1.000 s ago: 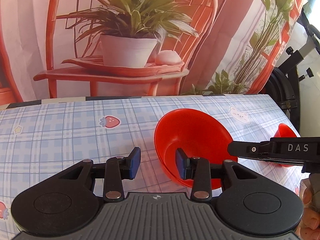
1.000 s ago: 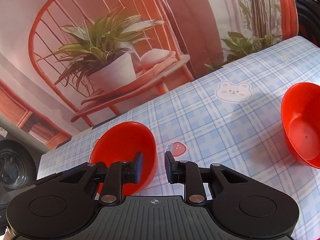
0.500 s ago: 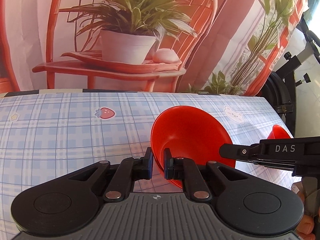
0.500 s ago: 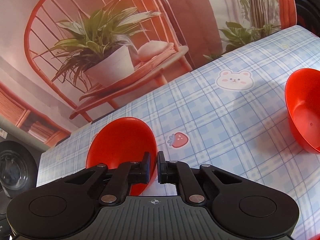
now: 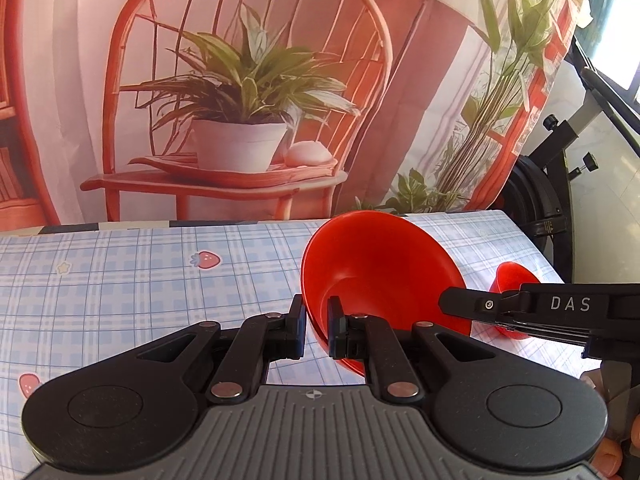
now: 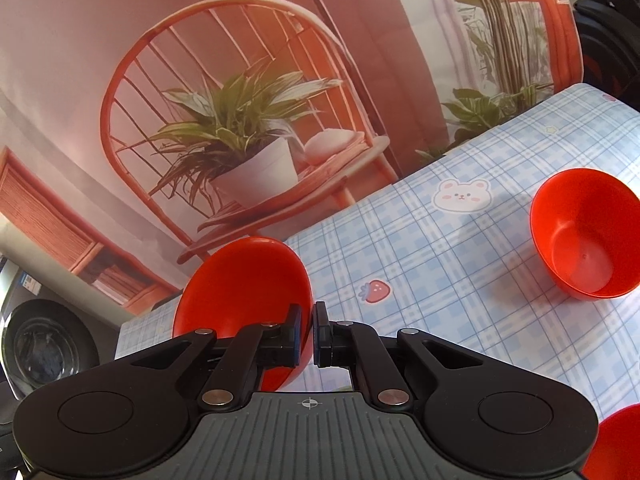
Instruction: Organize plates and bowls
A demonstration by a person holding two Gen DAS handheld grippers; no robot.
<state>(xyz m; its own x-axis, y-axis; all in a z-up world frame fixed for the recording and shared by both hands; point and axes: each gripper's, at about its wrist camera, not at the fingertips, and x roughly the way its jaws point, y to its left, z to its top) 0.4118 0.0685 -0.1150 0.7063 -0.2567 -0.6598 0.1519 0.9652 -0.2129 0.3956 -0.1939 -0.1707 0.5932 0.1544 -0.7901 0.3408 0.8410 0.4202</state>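
My left gripper (image 5: 317, 330) is shut on the near rim of a red bowl (image 5: 380, 272) and holds it tilted above the checked tablecloth (image 5: 120, 280). My right gripper (image 6: 307, 334) is shut on the opposite rim of the same red bowl (image 6: 244, 284); its arm marked DAS (image 5: 560, 308) crosses the left wrist view on the right. A second red bowl (image 6: 584, 232) stands upright on the cloth to the right, and shows partly behind the arm in the left wrist view (image 5: 512, 276).
Another red rim (image 6: 616, 440) shows at the bottom right corner of the right wrist view. A printed backdrop (image 5: 248, 100) of a chair and plant hangs behind the table's far edge. Exercise equipment (image 5: 560, 160) stands at the right.
Both grippers closed on the red bowl's rim, left one from wide open, and lifted it off the cloth; the bowl now stands higher and tilted.
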